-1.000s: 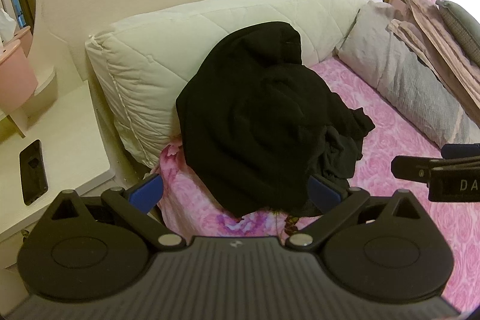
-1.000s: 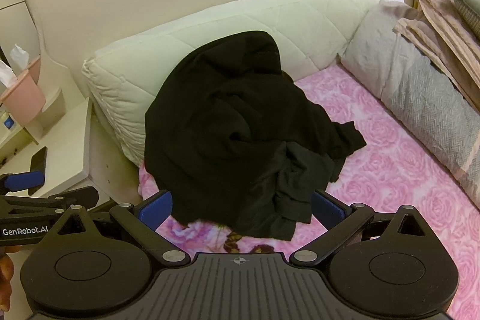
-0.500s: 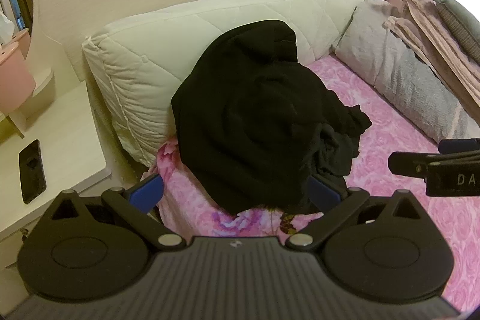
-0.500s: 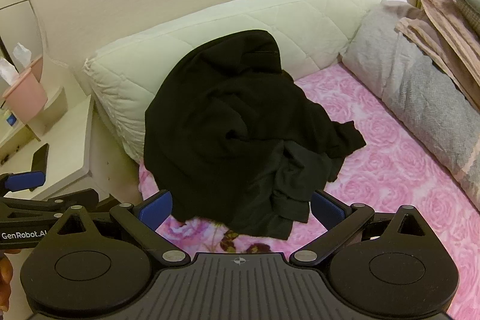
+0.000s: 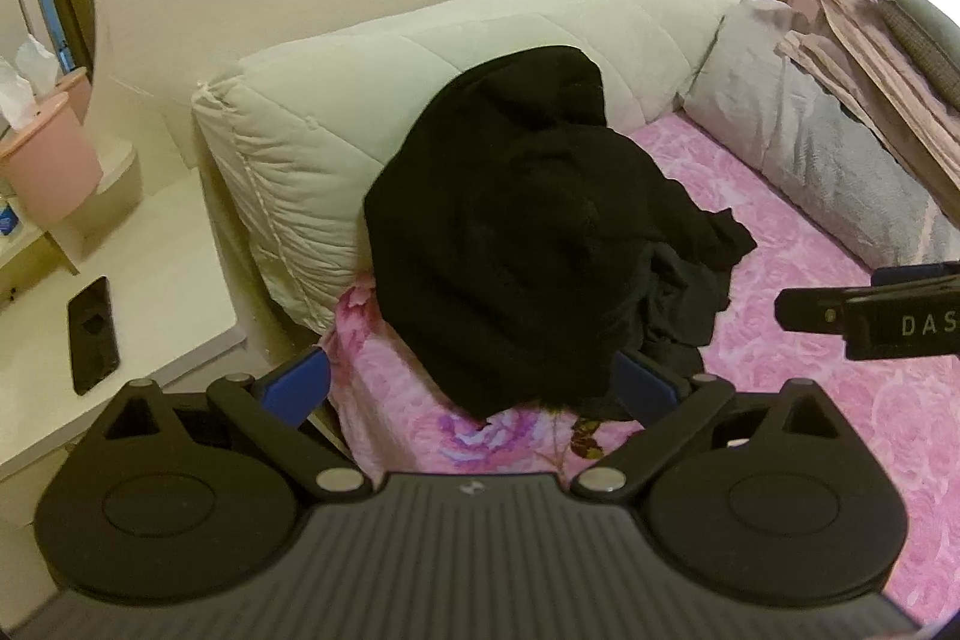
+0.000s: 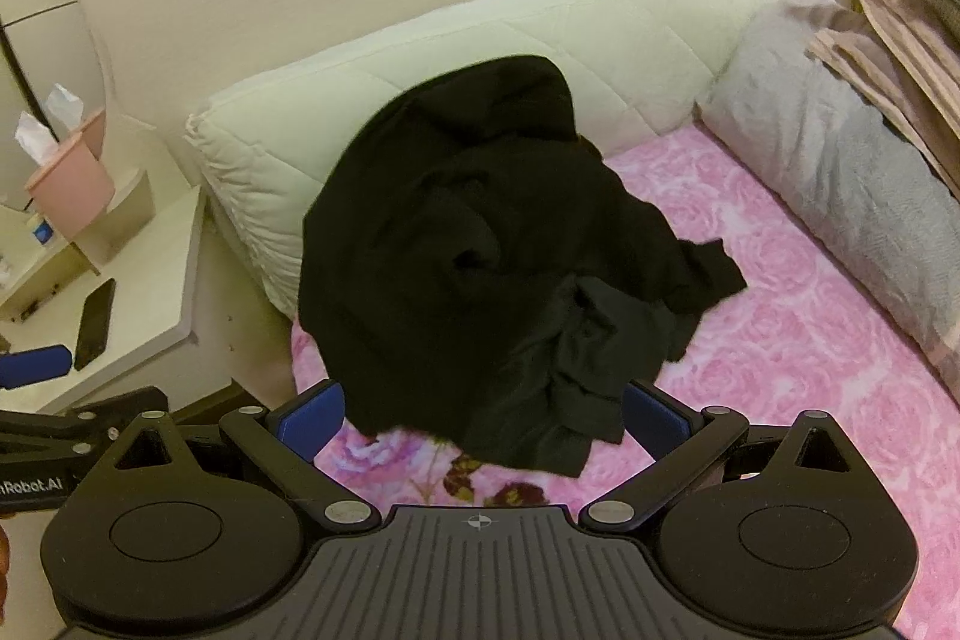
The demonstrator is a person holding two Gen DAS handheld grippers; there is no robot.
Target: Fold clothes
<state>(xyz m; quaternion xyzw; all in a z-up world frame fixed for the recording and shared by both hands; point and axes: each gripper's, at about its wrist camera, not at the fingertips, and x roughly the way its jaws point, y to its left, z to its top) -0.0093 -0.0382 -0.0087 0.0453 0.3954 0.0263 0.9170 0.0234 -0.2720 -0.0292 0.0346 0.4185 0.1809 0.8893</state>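
A heap of black clothes (image 5: 528,232) lies crumpled on the pink rose-print bed sheet (image 5: 798,352), leaning up against a cream quilted headboard cushion (image 5: 336,130). The same black clothes (image 6: 492,268) fill the middle of the right wrist view. My left gripper (image 5: 474,388) is open, with its blue-padded fingers just short of the heap's near edge. My right gripper (image 6: 483,415) is open too, its fingers spread on either side of the heap's lower hem. Neither holds anything. The right gripper also shows at the right edge of the left wrist view.
A white bedside table (image 5: 150,292) at the left carries a black phone (image 5: 93,334) and a pink tissue box (image 5: 48,166). A grey pillow (image 6: 840,196) and folded beige bedding (image 6: 888,46) lie along the right side of the bed.
Both grippers have drifted slightly toward the black heap, which sits a little lower and nearer in each view. Both stay open. The clothes have not moved.
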